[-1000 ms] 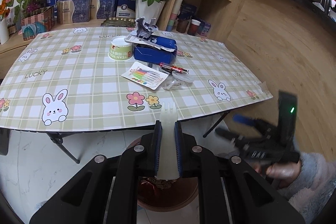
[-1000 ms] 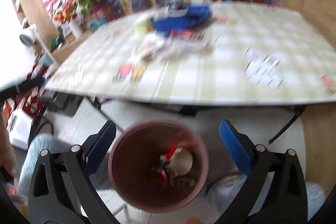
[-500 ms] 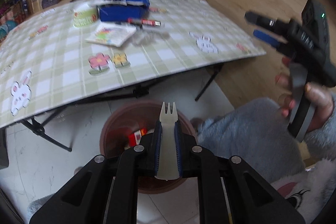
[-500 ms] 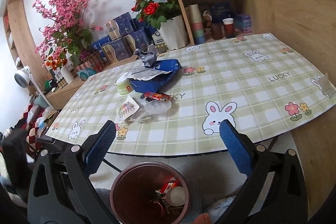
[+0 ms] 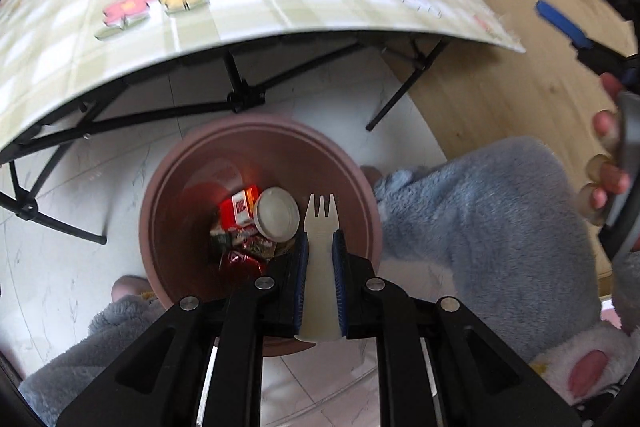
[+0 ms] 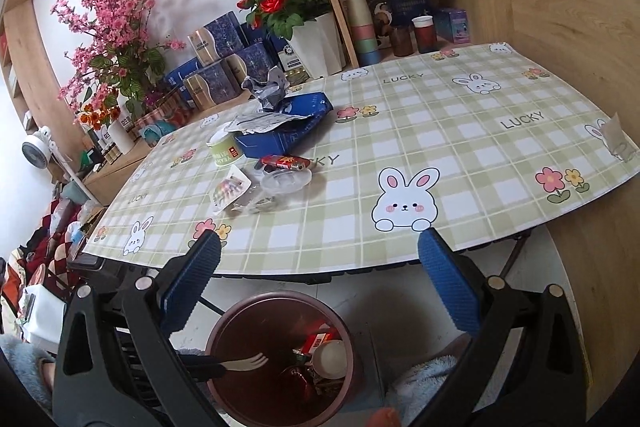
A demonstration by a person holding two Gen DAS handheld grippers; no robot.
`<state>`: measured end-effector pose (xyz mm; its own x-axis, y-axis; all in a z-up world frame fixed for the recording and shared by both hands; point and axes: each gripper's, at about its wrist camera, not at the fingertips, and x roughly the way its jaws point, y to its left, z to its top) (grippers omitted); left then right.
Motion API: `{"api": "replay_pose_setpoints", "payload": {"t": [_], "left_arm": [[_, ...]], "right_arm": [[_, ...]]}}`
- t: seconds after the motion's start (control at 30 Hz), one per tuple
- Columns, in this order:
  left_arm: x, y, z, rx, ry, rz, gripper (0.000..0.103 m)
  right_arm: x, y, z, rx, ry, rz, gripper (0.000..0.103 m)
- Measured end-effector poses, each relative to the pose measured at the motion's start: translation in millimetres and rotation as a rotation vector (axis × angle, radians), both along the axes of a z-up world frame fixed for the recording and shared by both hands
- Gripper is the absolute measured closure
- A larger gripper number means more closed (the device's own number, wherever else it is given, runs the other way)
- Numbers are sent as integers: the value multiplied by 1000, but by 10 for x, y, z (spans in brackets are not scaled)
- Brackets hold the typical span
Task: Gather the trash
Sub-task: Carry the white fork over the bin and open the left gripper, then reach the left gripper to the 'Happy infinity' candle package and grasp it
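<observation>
My left gripper (image 5: pixel 320 239) is shut on a white plastic fork (image 5: pixel 320 223) and holds it, tines forward, over the mouth of the brown trash bin (image 5: pixel 168 187) on the floor. The bin holds a red wrapper, a white lid and other scraps. The right wrist view shows the bin (image 6: pixel 224 323) below the table edge, with the fork (image 6: pixel 246 362) over its left side. My right gripper (image 6: pixel 320 267) is open and empty, above the bin, facing the table. Trash lies on the table: a red wrapper (image 6: pixel 285 162), clear plastic (image 6: pixel 285 181), a green cup (image 6: pixel 225 151), a blue box (image 6: pixel 280 131).
The folding table (image 6: pixel 460 163) has a green checked cloth; its black legs (image 5: pixel 240 99) stand just beyond the bin. Flower vases, boxes and a wooden shelf with cups stand behind it. The person's grey fleece legs (image 5: pixel 480 219) flank the bin.
My left gripper has dropped from table height and tilted down, bringing the fork over the bin. My right gripper has lifted and turned from the bin toward the table.
</observation>
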<state>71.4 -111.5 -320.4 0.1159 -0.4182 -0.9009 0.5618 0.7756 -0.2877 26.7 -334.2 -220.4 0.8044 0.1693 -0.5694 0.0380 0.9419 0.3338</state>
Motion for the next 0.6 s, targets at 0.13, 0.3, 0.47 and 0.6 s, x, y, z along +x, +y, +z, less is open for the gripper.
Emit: {"api": "replay_pose_setpoints", "payload": {"t": [0.13, 0.3, 0.47, 0.6], "left_arm": [[54, -72, -163, 34, 23, -12, 90], [15, -120, -122, 38, -28, -17, 42], [0, -1, 133, 23, -145, 84, 15], [-72, 227, 410, 5, -288, 234, 8]], "right_arm": [[-9, -6, -19, -27, 7, -10, 6], [-19, -10, -44, -33, 13, -16, 6], [1, 31, -94, -42, 26, -10, 6], [23, 102, -134, -59, 41, 4, 6]]}}
